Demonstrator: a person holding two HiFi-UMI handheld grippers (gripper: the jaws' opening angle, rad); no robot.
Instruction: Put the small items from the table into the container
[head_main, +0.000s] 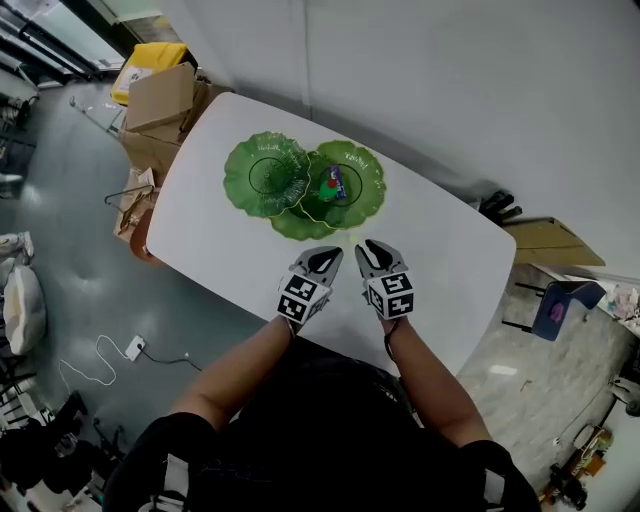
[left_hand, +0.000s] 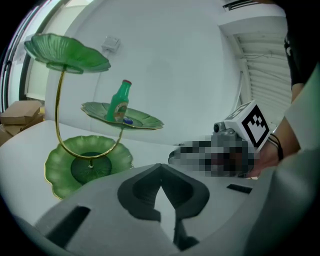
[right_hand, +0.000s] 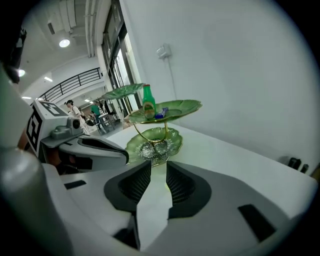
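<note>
Table white with rounded corners; a person stands at its near edge with a gripper in each hand.

Three-tier leaf stand at 12 o'clock from both grippers, near them but not touching. Green glass leaves on a curved gold stem.
- top leaf: nothing on it that I can see
- middle leaf: green bottle upright, small blue item lying just beside its base at 4 o'clock
- bottom leaf: sits on the tabletop, dark centre, bare

Seen from above, the middle leaf lies at 3 o'clock of the top leaf.

Left gripper: jaw tips meet at a point, with only a small wedge of daylight behind them. Nothing is held. Low over the table, pointing toward the stand.

Right gripper: jaws stand a little apart with a narrow straight slot between them. Bare tabletop shows through the slot and nothing is gripped. It is aimed at the bottom leaf.

The two grippers sit side by side, close but apart, marker cubes toward the person.

Off the table: cardboard boxes at 10 o'clock, yellow box behind them, blue chair at 3 o'clock.
</note>
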